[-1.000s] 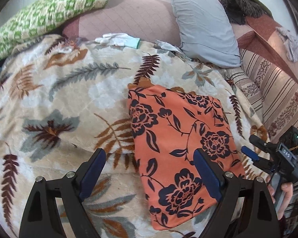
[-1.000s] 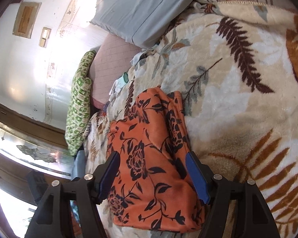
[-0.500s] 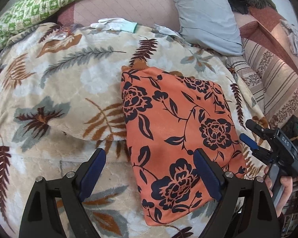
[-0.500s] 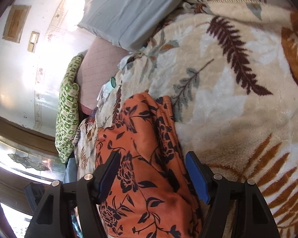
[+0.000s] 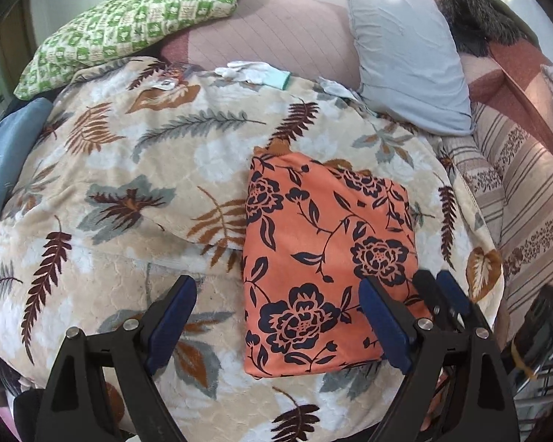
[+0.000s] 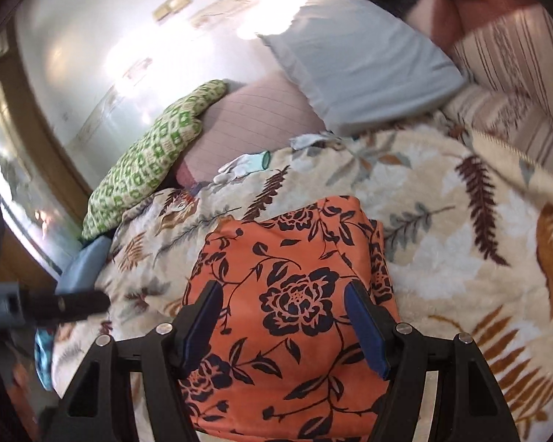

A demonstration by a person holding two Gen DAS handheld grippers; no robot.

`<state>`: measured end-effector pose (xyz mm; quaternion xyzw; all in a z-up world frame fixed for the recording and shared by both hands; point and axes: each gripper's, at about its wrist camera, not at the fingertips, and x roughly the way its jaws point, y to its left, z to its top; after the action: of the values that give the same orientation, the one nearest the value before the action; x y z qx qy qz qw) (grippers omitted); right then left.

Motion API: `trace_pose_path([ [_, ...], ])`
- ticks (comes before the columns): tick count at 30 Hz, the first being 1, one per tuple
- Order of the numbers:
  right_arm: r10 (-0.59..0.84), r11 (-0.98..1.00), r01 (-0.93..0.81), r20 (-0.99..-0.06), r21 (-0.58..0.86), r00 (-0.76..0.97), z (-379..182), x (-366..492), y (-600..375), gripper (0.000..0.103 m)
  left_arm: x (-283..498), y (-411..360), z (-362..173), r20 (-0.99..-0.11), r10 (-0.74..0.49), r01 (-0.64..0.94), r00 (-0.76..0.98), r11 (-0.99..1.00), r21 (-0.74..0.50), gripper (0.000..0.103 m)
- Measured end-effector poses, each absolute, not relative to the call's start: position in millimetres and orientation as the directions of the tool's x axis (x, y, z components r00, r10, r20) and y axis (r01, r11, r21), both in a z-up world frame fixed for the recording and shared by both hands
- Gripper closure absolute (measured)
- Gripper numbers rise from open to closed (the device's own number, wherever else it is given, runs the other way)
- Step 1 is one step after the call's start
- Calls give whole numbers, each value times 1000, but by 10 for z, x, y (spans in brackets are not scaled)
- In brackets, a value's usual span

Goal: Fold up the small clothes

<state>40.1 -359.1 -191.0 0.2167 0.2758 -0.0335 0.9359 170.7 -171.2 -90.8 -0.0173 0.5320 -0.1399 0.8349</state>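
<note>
An orange garment with dark flowers (image 5: 324,258) lies folded into a rectangle on the leaf-print blanket (image 5: 129,169). It also shows in the right wrist view (image 6: 295,316). My left gripper (image 5: 276,316) is open and empty, hovering above the garment's near left edge. My right gripper (image 6: 284,320) is open and empty, directly above the garment's near end. In the left wrist view the right gripper's fingertips (image 5: 442,294) show at the garment's right edge. The left gripper's body (image 6: 44,305) shows at the left of the right wrist view.
A green patterned pillow (image 5: 136,25), a pink cushion (image 5: 276,40) and a grey-blue pillow (image 5: 405,59) line the back. A white glove with a teal cuff (image 5: 254,72) lies by the cushion. A striped cover (image 5: 527,191) lies on the right. A blue cloth (image 5: 3,154) is at left.
Both grippers pulled back and rose slightly. The right wrist view swung upright over the garment's near end, and the right gripper now sits closer beside the left. The garment stayed put.
</note>
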Motion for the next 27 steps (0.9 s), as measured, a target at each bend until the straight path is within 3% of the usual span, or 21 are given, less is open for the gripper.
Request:
trace_pose_path([
  [11, 68, 841, 217, -495, 495, 866, -1931, 245, -3890, 31, 1667, -1799, -953, -900, -204, 200, 385, 970, -135, 13],
  [21, 30, 895, 209, -519, 395, 854, -1913, 214, -3756, 31, 1615, -1855, -739, -886, -238, 184, 397, 967, -177, 13],
  [27, 19, 884, 231, -525, 406, 851, -1934, 127, -3858, 31, 1555, -2030, -788, -888, -263, 223, 377, 956, -188, 13],
])
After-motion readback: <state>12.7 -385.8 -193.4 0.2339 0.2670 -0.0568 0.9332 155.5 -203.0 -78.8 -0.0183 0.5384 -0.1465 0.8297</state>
